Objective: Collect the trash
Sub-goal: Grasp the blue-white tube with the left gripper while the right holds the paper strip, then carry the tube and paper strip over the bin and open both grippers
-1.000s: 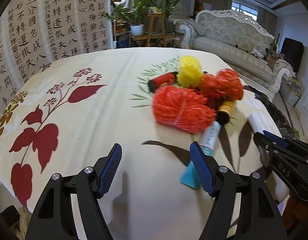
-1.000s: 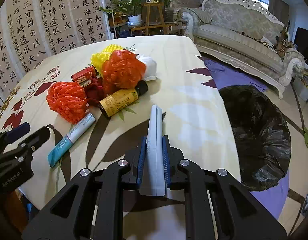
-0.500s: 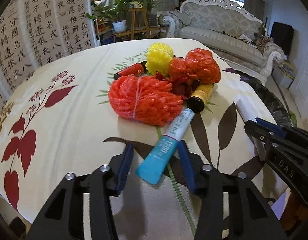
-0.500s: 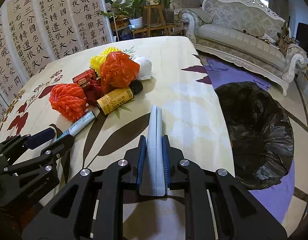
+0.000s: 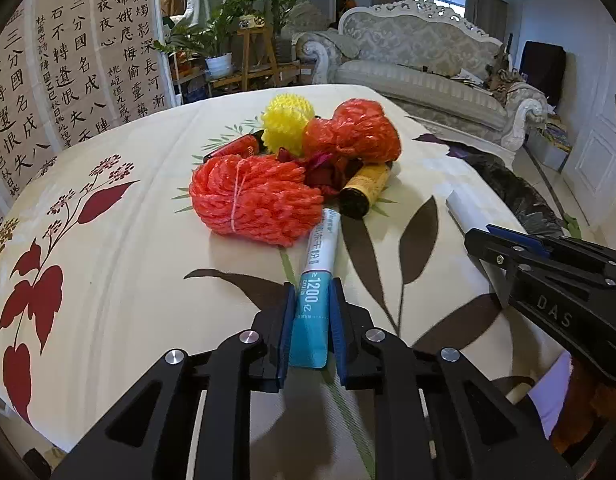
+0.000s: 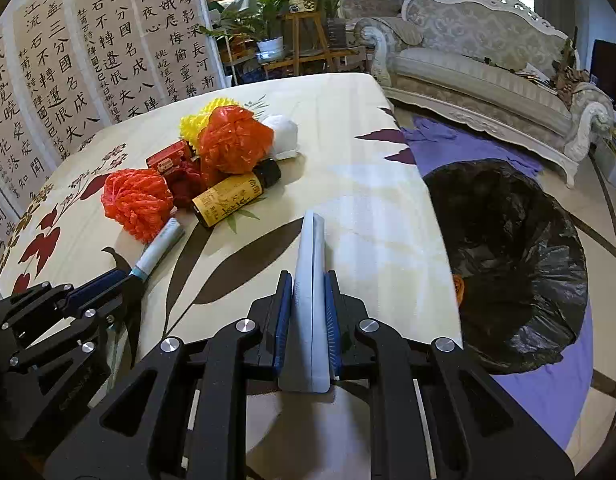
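Cream worktop (image 6: pixel 348 128) with printed red and brown leaves, bearing a clustered heap: orange mesh bundle (image 6: pixel 137 202), yellow-labelled bottle (image 6: pixel 231 198), yellow foam net (image 5: pixel 285 124), white wad (image 6: pixel 281 134), blue-and-white tube (image 5: pixel 320 256).

Bare worktop (image 6: pixel 360 168) right of the trash pile (image 6: pixel 211 160), open black bag (image 6: pixel 508 264) just past its edge, sofa (image 6: pixel 488 60) beyond.

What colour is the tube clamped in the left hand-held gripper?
The tube is teal at the gripped end and white beyond it; the left wrist view shows it best.
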`<control>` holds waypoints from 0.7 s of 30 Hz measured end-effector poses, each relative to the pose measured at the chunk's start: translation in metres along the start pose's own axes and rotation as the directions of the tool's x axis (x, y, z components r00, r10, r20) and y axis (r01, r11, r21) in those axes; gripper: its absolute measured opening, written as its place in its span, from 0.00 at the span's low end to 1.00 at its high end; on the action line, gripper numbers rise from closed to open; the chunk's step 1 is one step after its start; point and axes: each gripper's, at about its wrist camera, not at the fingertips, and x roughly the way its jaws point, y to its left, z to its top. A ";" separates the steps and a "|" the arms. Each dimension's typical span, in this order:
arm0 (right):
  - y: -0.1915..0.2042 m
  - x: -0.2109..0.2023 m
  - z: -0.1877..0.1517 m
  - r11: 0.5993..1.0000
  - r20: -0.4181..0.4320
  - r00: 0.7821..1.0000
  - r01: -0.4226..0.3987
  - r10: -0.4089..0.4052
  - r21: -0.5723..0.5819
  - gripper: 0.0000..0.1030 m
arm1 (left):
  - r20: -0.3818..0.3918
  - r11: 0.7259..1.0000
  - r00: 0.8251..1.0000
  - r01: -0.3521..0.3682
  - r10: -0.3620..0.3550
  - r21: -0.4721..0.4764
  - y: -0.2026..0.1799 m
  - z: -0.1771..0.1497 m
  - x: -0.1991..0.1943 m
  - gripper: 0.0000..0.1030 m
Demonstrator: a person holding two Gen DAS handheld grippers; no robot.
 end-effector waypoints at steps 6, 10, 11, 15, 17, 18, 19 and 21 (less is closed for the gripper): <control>-0.007 -0.011 0.002 1.000 0.024 1.000 0.013 -0.013 0.016 0.16 | 0.044 0.999 0.998 0.038 -0.038 -0.002 -0.006 0.002 -0.014 0.17; -0.014 -0.019 0.005 0.999 0.045 0.999 0.028 -0.029 0.028 0.16 | 0.075 0.998 0.995 0.062 -0.063 0.012 -0.015 0.007 -0.023 0.17; -0.016 -0.021 0.005 0.999 0.051 0.998 0.032 -0.034 0.033 0.16 | 0.080 0.998 0.994 0.067 -0.068 0.015 -0.017 0.009 -0.024 0.17; -0.032 -0.030 0.009 0.996 0.077 0.995 0.062 -0.066 0.059 0.16 | 0.098 0.995 0.991 0.092 -0.095 0.030 -0.028 0.017 -0.024 0.17; -0.041 -0.033 0.011 0.994 0.085 0.993 0.080 -0.086 0.072 0.16 | 0.101 0.994 0.989 0.107 -0.110 0.037 -0.033 0.022 -0.022 0.17; -0.048 -0.035 0.012 0.992 0.090 0.991 0.094 -0.101 0.083 0.16 | 0.102 0.993 0.988 0.115 -0.118 0.039 -0.036 0.024 -0.021 0.17; -0.053 -0.037 0.013 0.990 0.092 0.989 0.106 -0.114 0.093 0.16 | 0.105 0.991 0.986 0.126 -0.130 0.043 -0.040 0.029 -0.018 0.17; -0.062 -0.038 0.014 0.986 0.094 0.986 0.125 -0.135 0.109 0.16 | 0.108 0.989 0.984 0.139 -0.144 0.052 -0.048 0.035 -0.015 0.17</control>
